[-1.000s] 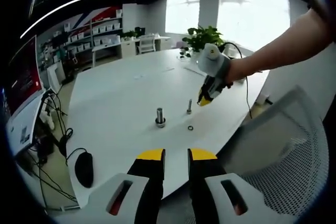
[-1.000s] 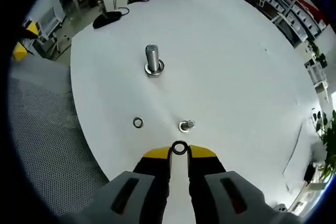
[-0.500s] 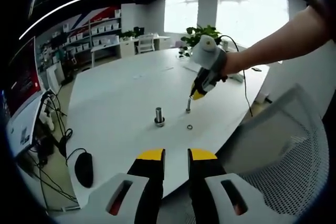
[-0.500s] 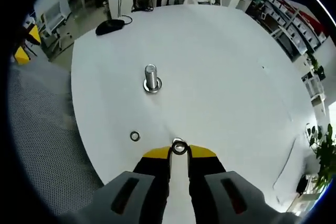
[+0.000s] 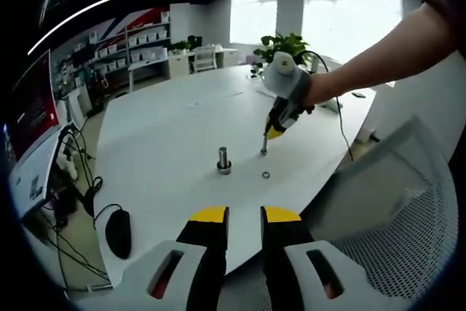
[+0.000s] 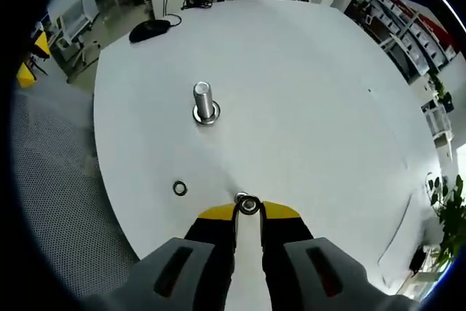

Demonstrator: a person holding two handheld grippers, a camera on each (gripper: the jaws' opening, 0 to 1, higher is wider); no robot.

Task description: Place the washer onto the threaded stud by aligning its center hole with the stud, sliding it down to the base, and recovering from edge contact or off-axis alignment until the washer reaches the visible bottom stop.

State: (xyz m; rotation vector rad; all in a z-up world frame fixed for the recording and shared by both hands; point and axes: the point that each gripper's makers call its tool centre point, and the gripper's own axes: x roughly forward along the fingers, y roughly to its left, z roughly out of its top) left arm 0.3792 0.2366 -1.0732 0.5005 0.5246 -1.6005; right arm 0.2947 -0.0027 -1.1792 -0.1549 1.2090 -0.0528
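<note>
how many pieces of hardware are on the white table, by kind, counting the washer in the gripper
Studs standing on the table: 2, the thick stud and the thin stud
Washers: 2, the held washer and the loose washer
Total: 4

An open-plan office: a large round white tabletop (image 5: 167,136), white wall shelves stacked with storage bins (image 5: 142,41), a grey mesh office chair (image 5: 397,202), potted green plant (image 5: 287,47), bright windows (image 5: 349,5).

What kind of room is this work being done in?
Most likely an open office or lab: a large white table with a computer mouse on it, shelves of storage boxes on the far wall, and a mesh office chair beside the table.
</note>
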